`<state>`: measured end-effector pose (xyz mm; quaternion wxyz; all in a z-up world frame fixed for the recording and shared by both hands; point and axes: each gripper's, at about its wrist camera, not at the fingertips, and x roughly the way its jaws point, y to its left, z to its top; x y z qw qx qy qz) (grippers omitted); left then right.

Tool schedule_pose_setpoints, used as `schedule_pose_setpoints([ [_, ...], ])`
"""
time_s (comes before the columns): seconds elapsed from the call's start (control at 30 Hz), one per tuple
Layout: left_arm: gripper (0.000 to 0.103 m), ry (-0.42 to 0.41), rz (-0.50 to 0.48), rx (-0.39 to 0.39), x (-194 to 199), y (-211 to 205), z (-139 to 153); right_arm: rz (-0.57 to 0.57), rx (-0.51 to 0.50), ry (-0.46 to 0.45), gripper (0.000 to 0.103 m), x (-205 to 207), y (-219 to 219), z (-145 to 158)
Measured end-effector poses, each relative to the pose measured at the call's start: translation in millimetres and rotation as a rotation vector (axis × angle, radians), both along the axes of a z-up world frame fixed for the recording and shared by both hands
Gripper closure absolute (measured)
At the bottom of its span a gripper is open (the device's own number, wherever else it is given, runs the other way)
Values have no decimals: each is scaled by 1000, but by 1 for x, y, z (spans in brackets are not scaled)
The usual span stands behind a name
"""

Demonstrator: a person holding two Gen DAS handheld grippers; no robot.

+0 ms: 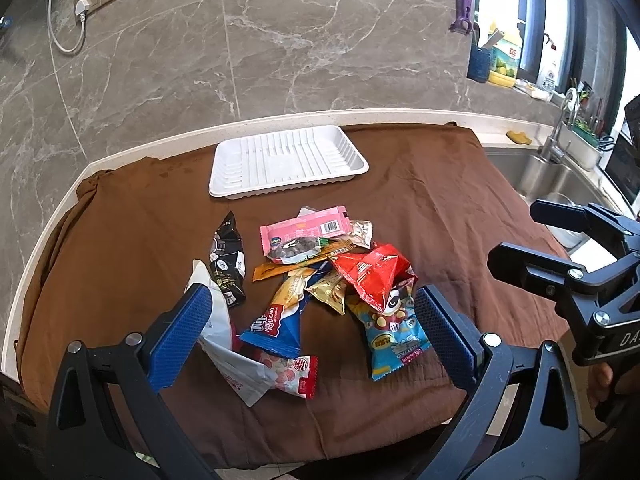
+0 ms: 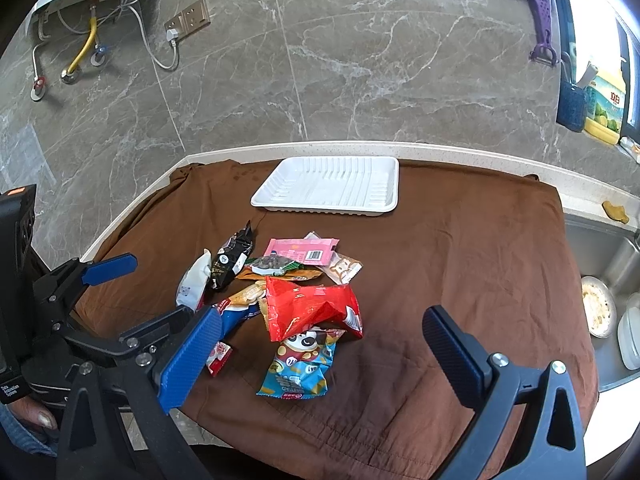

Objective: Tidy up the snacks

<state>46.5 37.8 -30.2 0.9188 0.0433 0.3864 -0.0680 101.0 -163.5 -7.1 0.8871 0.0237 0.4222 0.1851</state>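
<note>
Brown cloth [image 1: 420, 208] — both grippers' fingers [image 1: 444, 332] wide, empty.

I saw a brown cloth [image 1: 420, 184] covering the counter, a sink [image 1: 536, 172] at three o'clock, a wall socket [image 2: 188, 20] at eleven, a purple peeler [image 2: 542, 28] at one.

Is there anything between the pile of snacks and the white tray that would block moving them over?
Nothing visible. Only bare brown cloth lies between the snack pile and the white tray, and the tray holds nothing.
</note>
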Motion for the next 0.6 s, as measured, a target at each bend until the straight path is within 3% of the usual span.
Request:
schedule_pose_setpoints([
  [0.6,0,45,16,31,13,0,-19,12,-2,63,0,9,0,-20],
])
